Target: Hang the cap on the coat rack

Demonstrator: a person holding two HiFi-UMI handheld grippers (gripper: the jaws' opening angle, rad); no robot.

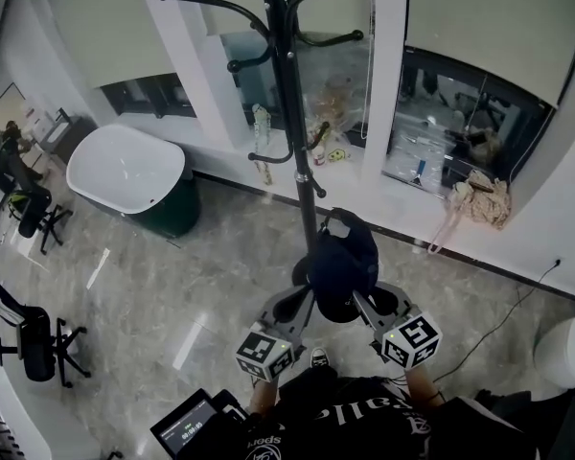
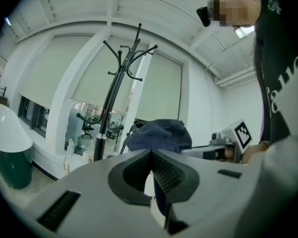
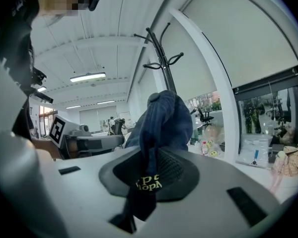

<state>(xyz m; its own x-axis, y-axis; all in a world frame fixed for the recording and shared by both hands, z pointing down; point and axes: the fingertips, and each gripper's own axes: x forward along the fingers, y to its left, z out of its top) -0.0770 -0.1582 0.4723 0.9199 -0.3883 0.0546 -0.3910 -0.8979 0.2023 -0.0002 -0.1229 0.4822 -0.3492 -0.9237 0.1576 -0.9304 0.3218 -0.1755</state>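
Observation:
A dark blue cap (image 1: pixel 343 257) hangs between my two grippers, in front of the black coat rack (image 1: pixel 292 113). My left gripper (image 1: pixel 307 300) meets the cap's left edge. In the left gripper view its jaws stand together with a dark blue strip pinched low between them, and the cap (image 2: pixel 159 135) bulges just beyond. My right gripper (image 1: pixel 364 303) is shut on cap (image 3: pixel 164 118) fabric with yellow lettering. The rack's hooks (image 2: pixel 124 58) rise above and beyond the cap; the rack (image 3: pixel 161 58) stands behind it in the right gripper view.
A white tub on a green base (image 1: pixel 125 166) stands at the left by the window wall. Black office chairs (image 1: pixel 34 343) sit at the far left. A beige bag (image 1: pixel 479 199) lies on the sill, and a white bin (image 1: pixel 565 348) stands at the right.

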